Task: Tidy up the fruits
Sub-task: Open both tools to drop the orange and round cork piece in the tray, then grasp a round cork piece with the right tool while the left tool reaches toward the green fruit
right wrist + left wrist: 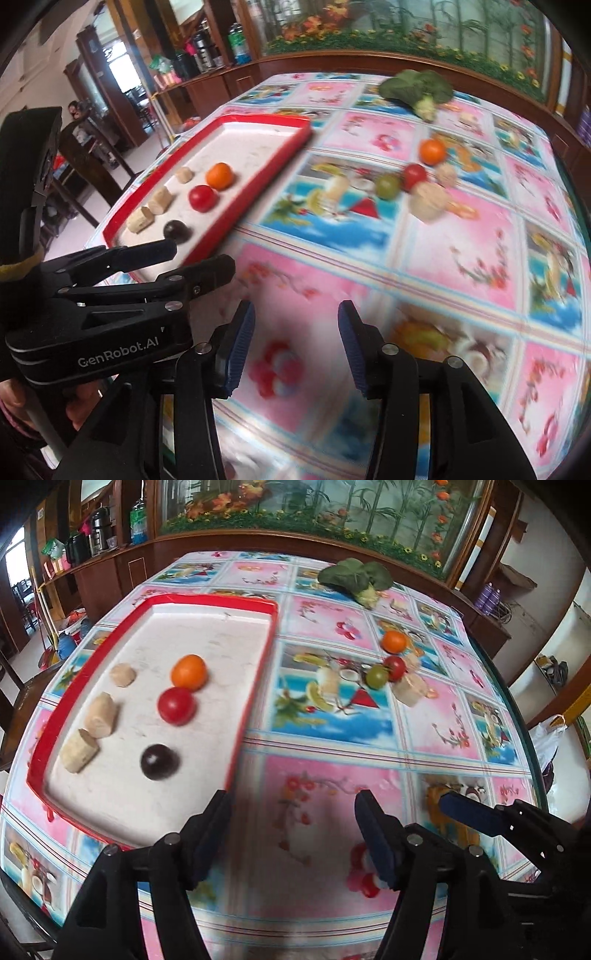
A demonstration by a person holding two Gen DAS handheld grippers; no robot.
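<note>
Tools first, nearest to us: left tool (291,812) spread with nothing between its fingers, hanging over the patterned desk (332,775) just off the near corner of the red tray (258,657); right tool (295,332) also parted and empty, narrower than the left, over bare desk. Next out, the tray already carries a dark round fruit (159,761), a red tomato (176,705) and an orange tomato (188,672) touching each other, and three pale cut pieces (99,716) in a row along its left side. Further out on the desk, well apart from the tray, lies the loose cluster we judge is left to sort: a green tomato (376,676) touching a second red one (394,667), a pale chunk (409,691) just beside them, and an orange fruit (394,641) a little beyond. We expect the small tomatoes to be light, smooth-skinned and prone to rolling or squirting out; best pinched across the widest part, gently, since the skin may split. The pale chunks look soft and crumbly, so take them across the curved sides. Farthest, a leafy green vegetable (354,576) near the desk's far edge.
</note>
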